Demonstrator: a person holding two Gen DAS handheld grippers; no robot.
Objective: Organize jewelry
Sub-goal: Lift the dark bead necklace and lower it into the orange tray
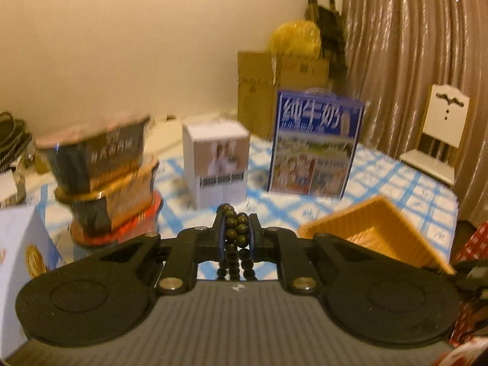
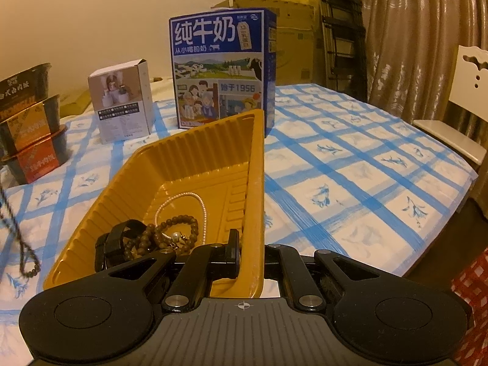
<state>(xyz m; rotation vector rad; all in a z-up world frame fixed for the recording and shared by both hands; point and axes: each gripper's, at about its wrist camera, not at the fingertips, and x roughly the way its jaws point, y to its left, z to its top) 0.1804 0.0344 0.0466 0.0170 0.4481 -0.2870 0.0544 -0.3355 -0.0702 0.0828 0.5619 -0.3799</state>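
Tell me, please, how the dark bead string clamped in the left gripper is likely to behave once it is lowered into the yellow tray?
The dark bead string looks floppy: below the left gripper its strands hang slack, so it will probably pile up rather than keep a shape. Its round beads may slide on the smooth yellow tray, which the right gripper holds tilted, likely gathering with the jewelry already in the low corner.

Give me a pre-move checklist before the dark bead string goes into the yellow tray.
1. Left claw pinching the dark bead string: ok.
2. String clear of the table: cannot tell; its hanging end is hidden.
3. Right claw gripping the yellow tray wall: ok.
4. Tray has bare floor left beyond the pearl strand, brown bead bracelet and black strap: ok.
5. Milk carton stands behind the tray, outside the drop zone: ok.
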